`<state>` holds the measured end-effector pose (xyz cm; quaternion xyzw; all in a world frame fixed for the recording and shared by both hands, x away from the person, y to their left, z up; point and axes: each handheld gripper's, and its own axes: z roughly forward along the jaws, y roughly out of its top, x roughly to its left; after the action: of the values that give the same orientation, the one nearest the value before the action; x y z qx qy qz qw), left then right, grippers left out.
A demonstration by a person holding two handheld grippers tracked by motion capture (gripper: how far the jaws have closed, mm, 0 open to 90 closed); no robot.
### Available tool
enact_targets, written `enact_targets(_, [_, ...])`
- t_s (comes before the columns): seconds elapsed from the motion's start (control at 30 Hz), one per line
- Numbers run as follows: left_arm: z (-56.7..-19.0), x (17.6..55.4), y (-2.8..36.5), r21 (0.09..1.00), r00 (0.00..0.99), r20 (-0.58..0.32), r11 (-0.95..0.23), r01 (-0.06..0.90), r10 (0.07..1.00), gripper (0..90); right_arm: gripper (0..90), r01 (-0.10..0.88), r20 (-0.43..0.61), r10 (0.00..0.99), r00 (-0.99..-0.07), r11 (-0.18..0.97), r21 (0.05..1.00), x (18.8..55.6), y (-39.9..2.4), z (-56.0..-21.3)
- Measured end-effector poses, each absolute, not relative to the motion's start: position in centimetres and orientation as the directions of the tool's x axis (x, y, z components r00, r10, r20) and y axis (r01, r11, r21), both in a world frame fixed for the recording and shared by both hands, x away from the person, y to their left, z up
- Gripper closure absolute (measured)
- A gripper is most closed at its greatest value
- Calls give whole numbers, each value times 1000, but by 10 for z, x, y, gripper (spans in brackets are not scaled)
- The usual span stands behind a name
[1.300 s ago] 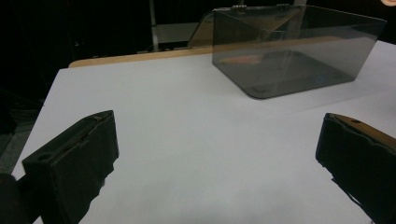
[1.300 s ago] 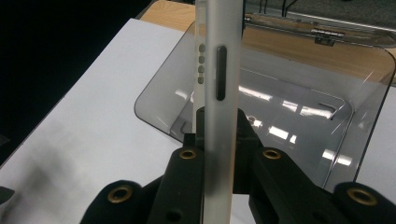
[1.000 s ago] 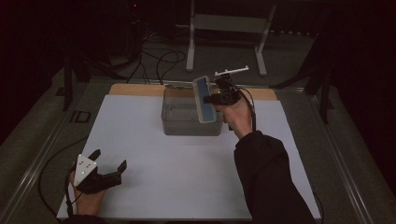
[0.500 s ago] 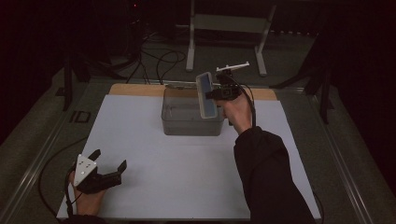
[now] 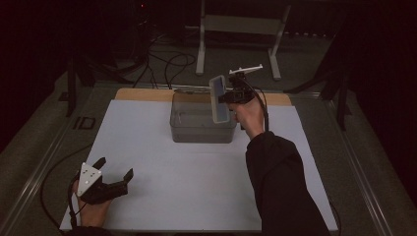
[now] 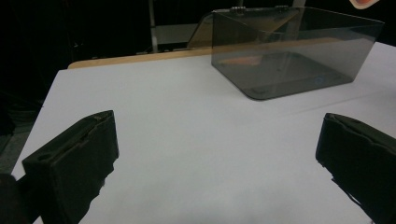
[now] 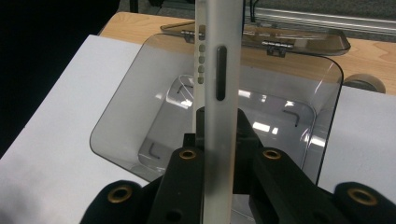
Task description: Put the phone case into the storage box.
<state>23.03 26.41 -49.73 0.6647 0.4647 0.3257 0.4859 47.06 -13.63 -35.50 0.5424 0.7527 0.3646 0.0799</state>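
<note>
The right hand-held gripper (image 5: 227, 96), clenched on a smartphone (image 5: 219, 99), is drifting over the clear box's (image 5: 202, 129) 3 o'clock rim, nearer dropping it in, while the left hand-held gripper (image 5: 115, 174) is resting released at 7 o'clock on the surface (image 5: 196, 187).

The left gripper (image 6: 219, 163) hovers low over the white table (image 6: 187, 135), its two black jaws wide apart with nothing between them. A clear grey box (image 6: 292, 51) stands near the table's far edge, its lid hinged back.
</note>
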Motion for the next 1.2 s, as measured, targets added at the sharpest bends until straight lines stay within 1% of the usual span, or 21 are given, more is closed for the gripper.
enact_targets(0.53, [-497, 230, 264, 949, 355, -22, -92, 300, 935, 1, 859, 768, 243, 902, -357, 135, 626, 481, -133, -361])
enact_targets(1.2, [-497, 230, 265, 950, 357, -28, -86, 299, 934, 1, 859, 801, 203, 933, -298, 129, 585, 496, -131, -381])
